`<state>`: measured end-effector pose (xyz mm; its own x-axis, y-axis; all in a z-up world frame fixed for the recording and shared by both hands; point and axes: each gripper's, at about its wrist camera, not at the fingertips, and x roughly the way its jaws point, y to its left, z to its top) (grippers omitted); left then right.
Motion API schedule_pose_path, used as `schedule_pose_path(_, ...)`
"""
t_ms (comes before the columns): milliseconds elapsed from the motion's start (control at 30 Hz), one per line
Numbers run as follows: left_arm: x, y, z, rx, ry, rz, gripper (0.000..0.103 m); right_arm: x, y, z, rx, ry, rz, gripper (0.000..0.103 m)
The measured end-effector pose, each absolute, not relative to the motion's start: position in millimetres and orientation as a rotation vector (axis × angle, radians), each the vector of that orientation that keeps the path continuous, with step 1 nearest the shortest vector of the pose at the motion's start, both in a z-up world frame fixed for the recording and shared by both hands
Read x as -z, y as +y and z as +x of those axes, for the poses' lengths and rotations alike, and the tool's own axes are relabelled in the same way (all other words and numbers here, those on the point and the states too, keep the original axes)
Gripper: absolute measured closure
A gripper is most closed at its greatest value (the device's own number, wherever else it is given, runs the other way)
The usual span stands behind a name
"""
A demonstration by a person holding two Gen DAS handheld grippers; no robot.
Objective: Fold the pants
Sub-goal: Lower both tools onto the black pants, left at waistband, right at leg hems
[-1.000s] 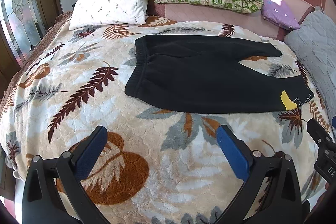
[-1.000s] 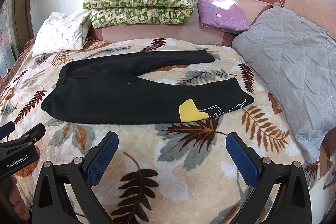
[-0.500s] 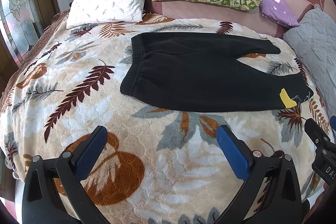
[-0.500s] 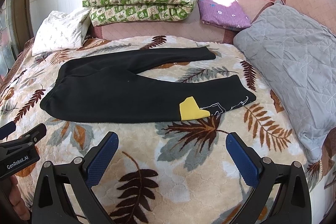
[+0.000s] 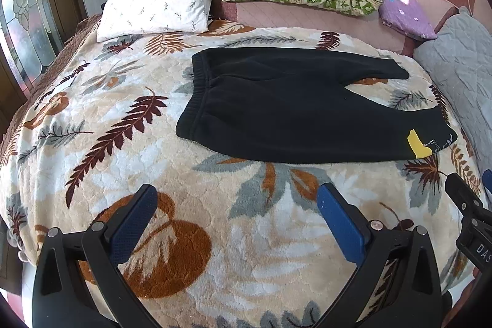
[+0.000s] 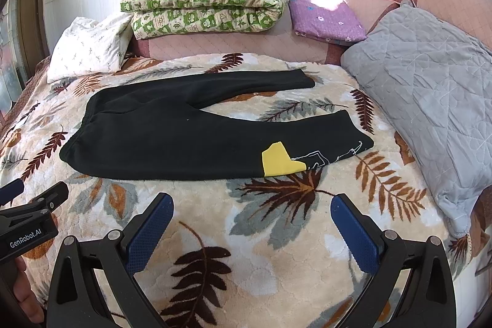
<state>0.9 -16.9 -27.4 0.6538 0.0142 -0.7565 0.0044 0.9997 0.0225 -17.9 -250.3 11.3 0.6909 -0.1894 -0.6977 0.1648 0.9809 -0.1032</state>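
Left wrist view: the black fleece sweatpants (image 5: 286, 109) lie flat and unfolded on the leaf-patterned plush blanket (image 5: 172, 205), elastic waistband (image 5: 196, 100) toward the left side of the bed, two legs spread apart toward the right. The left gripper (image 5: 236, 205) hovers above bare blanket, near the garment but apart from it, its blue-padded jaws spread wide and empty. Right wrist view: the right gripper (image 6: 252, 215) hangs likewise wide and empty, short of the near leg, whose cuff end bears a yellow patch (image 6: 278, 160) and white line print. The far leg (image 6: 258, 83) angles away toward the pink headboard cushion (image 6: 215, 43). Handling, as a judgement: the cloth looks thick, soft and limp, light enough to lift by a pinch, grippy against the plush pile and likely to drag the blanket. The sensible holds are the doubled waistband edge for the left jaws and a leg cuff for the right, pinching both layers so one leg can be laid over the other.
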Motion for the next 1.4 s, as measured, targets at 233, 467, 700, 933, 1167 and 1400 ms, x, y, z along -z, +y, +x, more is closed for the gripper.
schedule_pose_path(233, 24.8, -17.7, 1.3, 0.001, 0.858, 0.023, 0.000, -11.2, -250.0, -17.6, 0.198, 0.783, -0.032, 0.000)
schedule_pose_path(467, 26.2, -20.1, 7.0, 0.006, 0.872, 0.023, 0.000, -12.1, -249.6, -17.9, 0.193, 0.792, -0.030, 0.000)
schedule_pose_path(700, 24.0, -20.3, 30.9, 0.024, 0.946, 0.047, 0.000, -17.8, -252.0, -5.2, 0.101, 0.811, -0.042, 0.000)
schedule_pose_path(933, 4.8, 0.5, 88.9, 0.059, 1.042, -0.017, 0.000, -49.3, -289.3, 37.4, 0.003, 0.807, -0.047, 0.000)
schedule_pose_path(1167, -5.0, 33.2, 177.8, 0.039, 1.168, -0.077, 0.000, -80.0, -371.3, 139.7, -0.037, 0.829, -0.061, 0.000)
schedule_pose_path(1400, 12.6, 68.3, 256.2, -0.036, 1.277, -0.229, 0.000, -42.9, -441.5, 272.0, -0.086, 0.974, 0.063, 0.005)
